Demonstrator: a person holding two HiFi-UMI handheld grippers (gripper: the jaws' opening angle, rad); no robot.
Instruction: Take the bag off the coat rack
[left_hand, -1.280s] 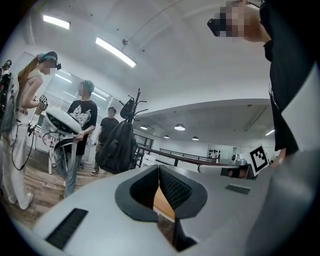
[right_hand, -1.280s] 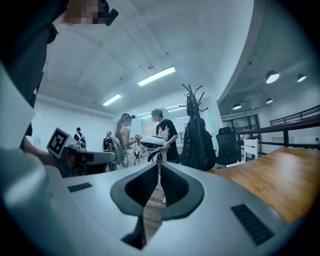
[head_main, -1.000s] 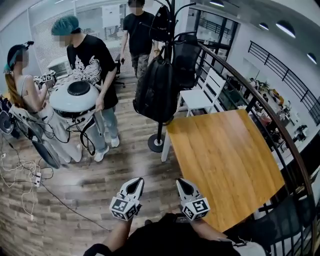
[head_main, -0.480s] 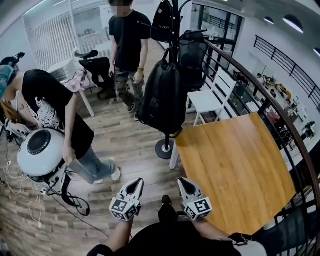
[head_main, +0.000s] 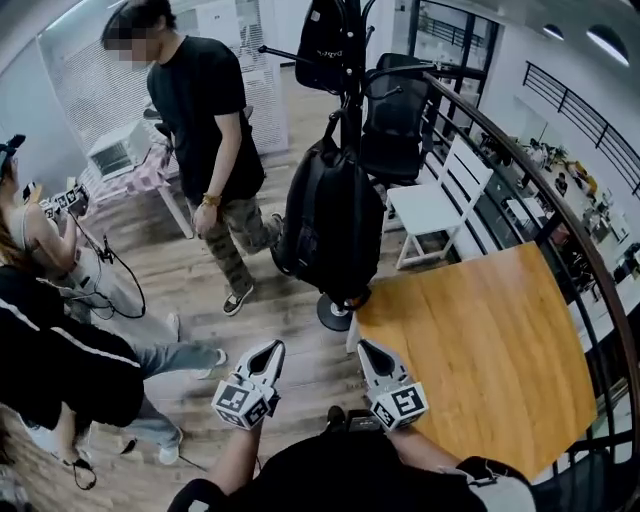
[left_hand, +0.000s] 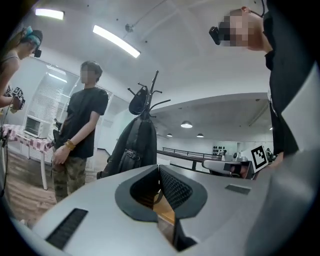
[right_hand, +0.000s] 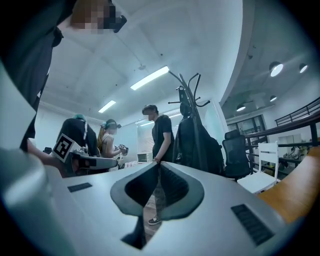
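A large black backpack (head_main: 335, 218) hangs by its top loop from a black coat rack (head_main: 350, 60); a smaller dark bag (head_main: 325, 40) hangs higher on the same rack. The left gripper view shows the backpack (left_hand: 131, 147) ahead, and in the right gripper view it (right_hand: 197, 145) is seen too. My left gripper (head_main: 275, 347) and right gripper (head_main: 364, 346) are held low and close to my body, both shut and empty, well short of the backpack and pointing toward it.
A wooden table (head_main: 480, 350) stands to the right of the rack's round base (head_main: 335, 313), with a white chair (head_main: 435, 205), an office chair (head_main: 395, 120) and a curved railing (head_main: 560, 240) behind. A person in black (head_main: 205, 130) walks left of the rack; other people (head_main: 60, 340) are at far left.
The view has moved closer to the rack. The person in black has walked from the back toward the rack's left; the person with the round white device has gone out of view. Both grippers stay shut.
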